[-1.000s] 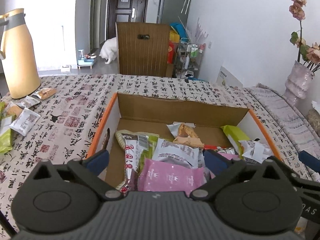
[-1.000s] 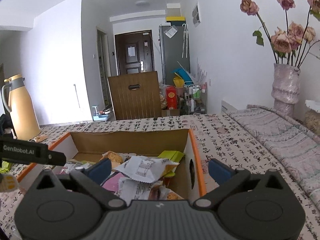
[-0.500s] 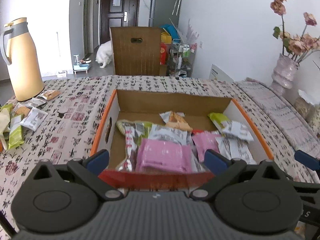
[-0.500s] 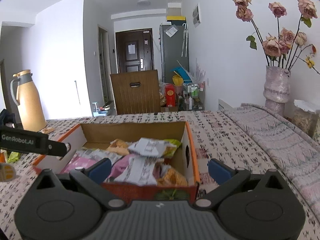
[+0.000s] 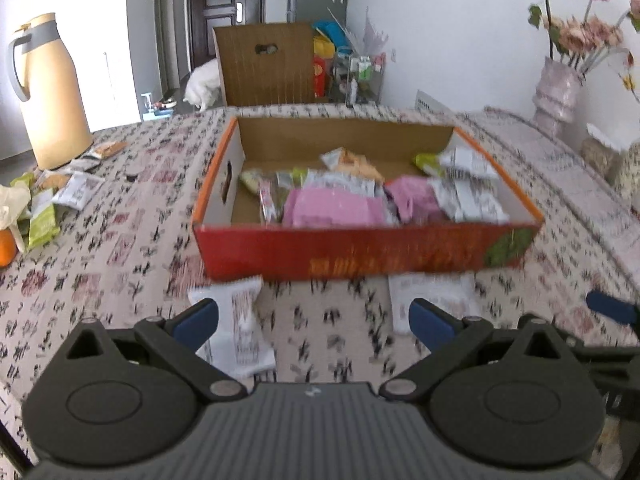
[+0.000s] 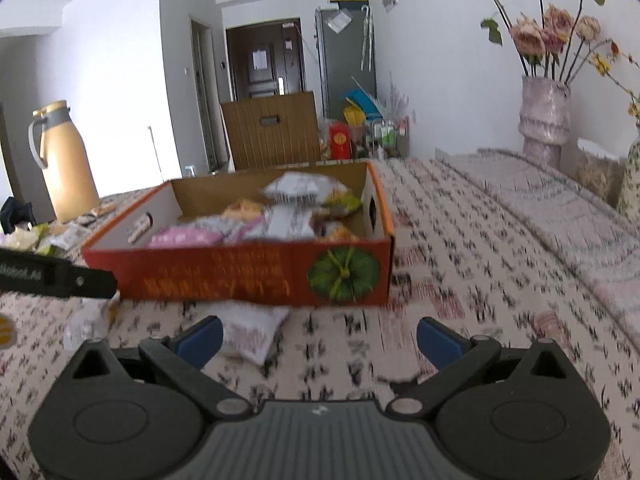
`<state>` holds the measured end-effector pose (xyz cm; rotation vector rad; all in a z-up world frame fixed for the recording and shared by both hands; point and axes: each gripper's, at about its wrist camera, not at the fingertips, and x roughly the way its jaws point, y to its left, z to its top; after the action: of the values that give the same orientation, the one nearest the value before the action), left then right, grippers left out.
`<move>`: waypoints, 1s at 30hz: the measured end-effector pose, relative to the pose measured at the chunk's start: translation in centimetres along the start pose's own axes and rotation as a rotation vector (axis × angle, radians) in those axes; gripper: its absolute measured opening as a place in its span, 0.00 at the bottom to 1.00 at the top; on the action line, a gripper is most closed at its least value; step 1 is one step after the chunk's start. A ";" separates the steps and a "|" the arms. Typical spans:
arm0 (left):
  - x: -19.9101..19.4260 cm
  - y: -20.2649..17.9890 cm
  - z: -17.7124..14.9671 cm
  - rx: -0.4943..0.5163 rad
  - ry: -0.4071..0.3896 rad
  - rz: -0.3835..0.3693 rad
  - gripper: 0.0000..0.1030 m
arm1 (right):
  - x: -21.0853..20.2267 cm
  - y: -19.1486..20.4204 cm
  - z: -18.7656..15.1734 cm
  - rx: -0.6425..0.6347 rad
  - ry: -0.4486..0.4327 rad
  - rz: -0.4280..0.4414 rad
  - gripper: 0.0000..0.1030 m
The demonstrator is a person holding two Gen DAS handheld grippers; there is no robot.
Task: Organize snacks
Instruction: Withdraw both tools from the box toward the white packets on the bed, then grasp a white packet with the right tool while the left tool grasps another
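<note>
An orange cardboard box (image 5: 360, 254) (image 6: 256, 276) stands on the patterned tablecloth, holding several snack packets, pink (image 5: 336, 210) and white among them. Two white packets lie on the cloth in front of it: one (image 5: 244, 328) by my left gripper's left finger, another (image 5: 436, 300) to the right, which also shows in the right wrist view (image 6: 250, 332). My left gripper (image 5: 312, 320) is open and empty, short of the box. My right gripper (image 6: 320, 338) is open and empty too, near the box's front right corner. The left gripper's arm (image 6: 56, 274) crosses the right wrist view at the left.
A beige thermos jug (image 5: 50, 92) stands at the far left with several loose packets (image 5: 76, 188) and an orange (image 5: 6, 246) near it. A pink vase of dried flowers (image 6: 544, 120) stands at the right. A brown chair back (image 5: 266, 66) is behind the table.
Both grippers have pulled back and up from over the box. Its red front wall and the two white packets on the cloth have come into view. Both stay open.
</note>
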<state>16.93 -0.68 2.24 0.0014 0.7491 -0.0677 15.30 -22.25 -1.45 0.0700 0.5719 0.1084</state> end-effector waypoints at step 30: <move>0.9 5.6 -2.8 -0.031 0.123 0.035 1.00 | 7.2 6.5 2.2 -0.097 0.189 0.031 1.00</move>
<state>16.08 4.95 -0.54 -0.0110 0.8725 -0.0231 21.91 -14.97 -2.83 -0.0261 0.7531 0.1744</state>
